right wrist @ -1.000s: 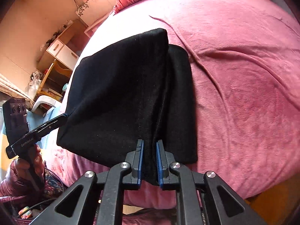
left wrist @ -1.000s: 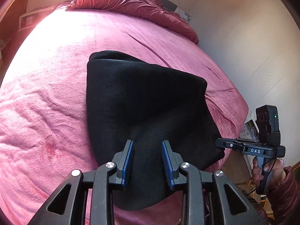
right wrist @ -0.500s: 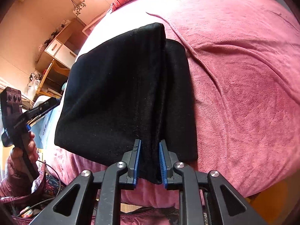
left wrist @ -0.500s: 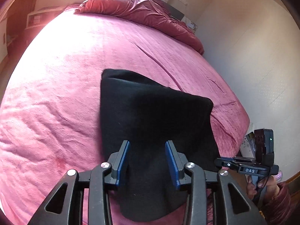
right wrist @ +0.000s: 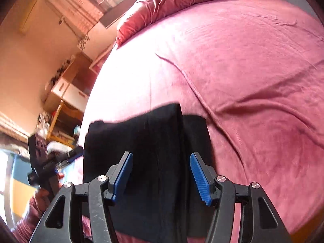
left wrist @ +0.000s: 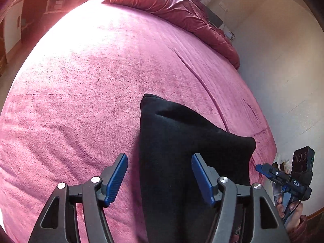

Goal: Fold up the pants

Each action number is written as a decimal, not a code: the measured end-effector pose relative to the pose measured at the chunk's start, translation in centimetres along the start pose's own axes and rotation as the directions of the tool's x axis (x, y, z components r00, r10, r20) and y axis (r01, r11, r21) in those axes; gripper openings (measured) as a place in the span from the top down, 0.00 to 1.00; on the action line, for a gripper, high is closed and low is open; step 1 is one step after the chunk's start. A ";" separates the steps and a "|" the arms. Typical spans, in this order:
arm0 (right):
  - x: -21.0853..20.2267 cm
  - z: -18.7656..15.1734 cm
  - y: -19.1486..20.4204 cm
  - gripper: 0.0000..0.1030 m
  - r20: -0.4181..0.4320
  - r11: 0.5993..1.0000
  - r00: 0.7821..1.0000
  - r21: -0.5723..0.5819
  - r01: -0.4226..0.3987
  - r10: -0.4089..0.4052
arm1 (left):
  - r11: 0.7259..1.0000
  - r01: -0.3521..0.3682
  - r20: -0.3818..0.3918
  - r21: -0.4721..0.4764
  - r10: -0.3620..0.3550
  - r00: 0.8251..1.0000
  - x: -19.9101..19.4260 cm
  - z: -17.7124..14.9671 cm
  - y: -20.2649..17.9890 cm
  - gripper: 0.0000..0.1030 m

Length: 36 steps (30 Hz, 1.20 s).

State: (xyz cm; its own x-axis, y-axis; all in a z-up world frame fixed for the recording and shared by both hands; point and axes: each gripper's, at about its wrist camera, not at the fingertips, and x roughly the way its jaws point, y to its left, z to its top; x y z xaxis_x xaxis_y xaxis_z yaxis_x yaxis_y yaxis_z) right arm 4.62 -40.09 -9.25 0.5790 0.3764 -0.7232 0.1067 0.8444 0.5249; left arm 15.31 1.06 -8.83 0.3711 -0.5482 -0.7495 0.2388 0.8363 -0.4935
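The black pants point(left wrist: 182, 151) lie folded into a thick rectangle on the pink bed point(left wrist: 91, 81), near its front edge. My left gripper point(left wrist: 159, 158) hovers over the near left part of the bundle. Its jaws are opening, and the blue pads stand apart from the cloth. In the right wrist view the pants point(right wrist: 151, 141) show a fold edge running away from me. My right gripper point(right wrist: 161, 158) hangs over the near end, jaws opening, pads clear of the fabric. Each gripper appears in the other's view: the right gripper point(left wrist: 261, 168) and the left gripper point(right wrist: 78, 151), each held by a hand.
A crumpled red duvet point(left wrist: 172, 6) lies along the head of the bed. A pale wall point(left wrist: 283, 81) runs close along one side. On the other side stand a wooden cabinet with drawers point(right wrist: 66, 89) and cluttered furniture. The bedspread point(right wrist: 253, 81) has long creases.
Both grippers have opened and let go of the pants. Both have drawn back toward the bed's near edge, so the bundle now lies flatter and smaller in view.
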 end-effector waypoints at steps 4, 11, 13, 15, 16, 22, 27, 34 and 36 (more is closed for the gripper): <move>2.0 2.4 -0.1 0.41 0.014 0.999 1.000 0.039 0.002 -0.003 | 1.000 -0.007 -0.012 -0.008 0.007 1.000 1.2 1.4 0.4 0.33; 5.2 3.3 0.3 0.74 -0.038 0.992 0.991 -0.023 0.127 -0.128 | 0.990 -0.130 -0.035 0.056 0.132 0.991 3.8 2.2 -0.9 0.33; 5.8 3.3 0.0 0.75 -0.046 0.990 0.989 -0.015 0.142 -0.142 | 0.982 -0.175 -0.049 0.077 0.179 0.983 4.9 2.0 -1.3 0.33; 6.1 3.0 -0.3 0.75 -0.041 0.989 0.988 -0.016 0.146 -0.146 | 0.974 -0.213 -0.040 0.082 0.217 0.975 5.7 1.7 -1.9 0.31; 6.1 2.9 -0.2 0.75 -0.037 0.988 0.988 -0.027 0.152 -0.153 | 0.971 -0.222 -0.022 0.083 0.225 0.974 5.5 1.5 -2.1 0.31; 5.4 2.7 0.6 0.71 -0.011 0.985 0.987 -0.060 0.161 -0.162 | 0.961 -0.261 0.071 0.091 0.255 0.964 2.7 0.1 -2.8 0.30; 4.3 2.2 1.2 0.38 0.017 0.981 0.983 -0.060 0.185 -0.184 | 0.951 -0.290 0.128 0.110 0.275 0.953 0.0 -1.4 -2.9 0.29; 1.9 0.3 2.2 0.38 0.049 0.975 0.980 -0.104 0.198 -0.194 | 0.942 -0.307 0.188 0.134 0.280 0.941 -3.1 -3.3 -3.8 0.29; 1.5 -0.5 2.7 0.38 0.055 0.972 0.978 -0.118 0.205 -0.199 | 0.941 -0.310 0.197 0.138 0.281 0.939 -3.6 -3.7 -4.1 0.29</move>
State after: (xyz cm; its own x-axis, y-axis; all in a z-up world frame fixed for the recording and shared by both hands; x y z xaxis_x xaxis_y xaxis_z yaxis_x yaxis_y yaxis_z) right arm 5.37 -37.04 -9.15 0.5897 0.1791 -0.7875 0.1267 0.9425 0.3092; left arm 9.65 -0.43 -5.77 0.5924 -0.2791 -0.7557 0.2331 0.9573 -0.1708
